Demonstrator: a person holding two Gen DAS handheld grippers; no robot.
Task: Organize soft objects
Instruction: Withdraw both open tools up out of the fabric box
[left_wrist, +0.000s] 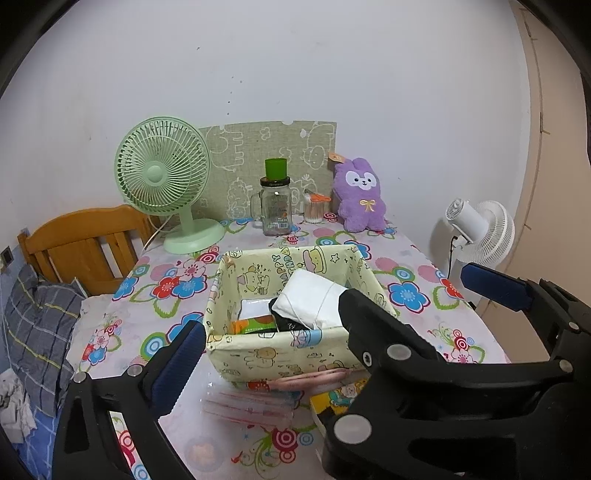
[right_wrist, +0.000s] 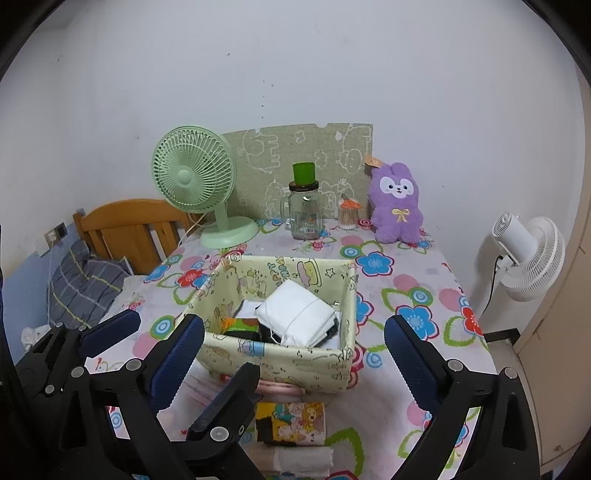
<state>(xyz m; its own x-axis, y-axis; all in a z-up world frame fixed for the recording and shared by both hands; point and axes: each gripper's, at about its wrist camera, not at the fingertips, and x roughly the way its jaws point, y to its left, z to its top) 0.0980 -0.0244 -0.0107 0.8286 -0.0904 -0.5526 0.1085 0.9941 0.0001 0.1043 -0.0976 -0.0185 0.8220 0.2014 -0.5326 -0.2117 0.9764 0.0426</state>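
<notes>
A pale yellow cartoon-print fabric basket (left_wrist: 280, 354) (right_wrist: 291, 360) stands on the floral table. Inside it lie a white folded mask (left_wrist: 312, 297) (right_wrist: 299, 314), a dark item and an orange-green packet (left_wrist: 255, 326). A purple plush rabbit (left_wrist: 360, 195) (right_wrist: 397, 205) sits at the table's back. A cartoon-print pouch (right_wrist: 291, 422) and a white folded cloth (right_wrist: 303, 458) lie in front of the basket. My left gripper (left_wrist: 280, 369) is open and empty before the basket. My right gripper (right_wrist: 295, 354) is open and empty, jaws either side of the basket's front.
A green desk fan (left_wrist: 166, 184), a glass jar with a green cup on it (left_wrist: 275, 206) and a cotton-swab jar (left_wrist: 314, 210) stand at the back. A clear pink-striped packet (left_wrist: 251, 406) lies near the front. A white floor fan (right_wrist: 524, 254) stands right, a bed left.
</notes>
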